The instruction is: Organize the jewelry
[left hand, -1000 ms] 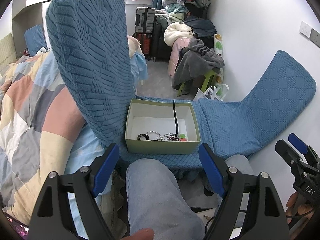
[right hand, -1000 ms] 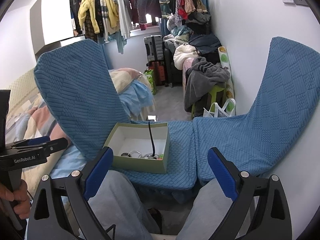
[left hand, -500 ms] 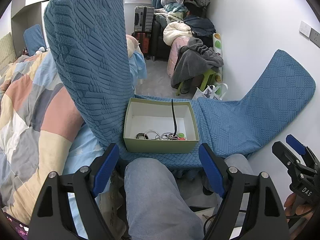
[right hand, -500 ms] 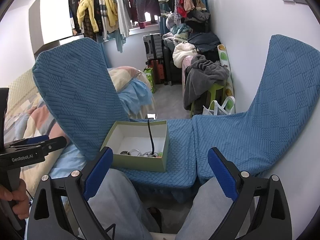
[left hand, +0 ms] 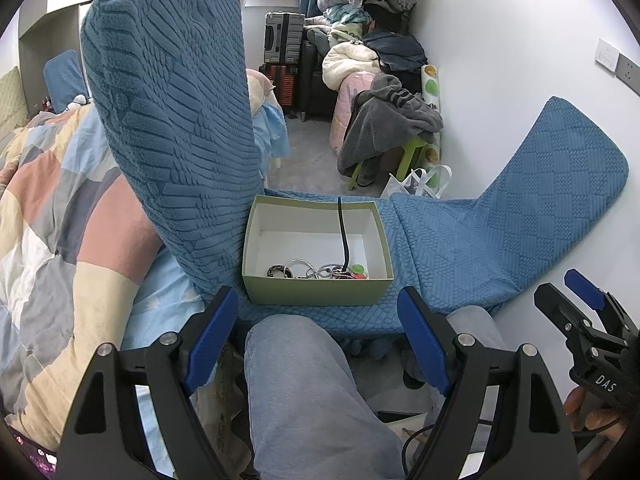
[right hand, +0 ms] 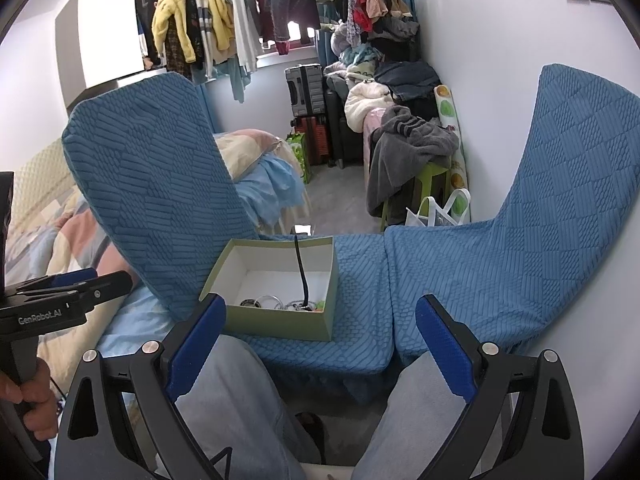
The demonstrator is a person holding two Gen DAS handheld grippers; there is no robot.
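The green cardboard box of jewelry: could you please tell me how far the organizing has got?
Nothing looks sorted yet. The jewelry pieces lie bunched together along the near wall of the green cardboard box. Nothing is in hand: the left gripper and right gripper are open, short of the box. All sorting remains.

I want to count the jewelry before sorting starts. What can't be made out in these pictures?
- Jewelry pile in the green box, left wrist view: too small and tangled to count.
- Same pile, right wrist view: the box's near wall cuts off its lower part.
- Black cord: its lower end is lost among the pieces.
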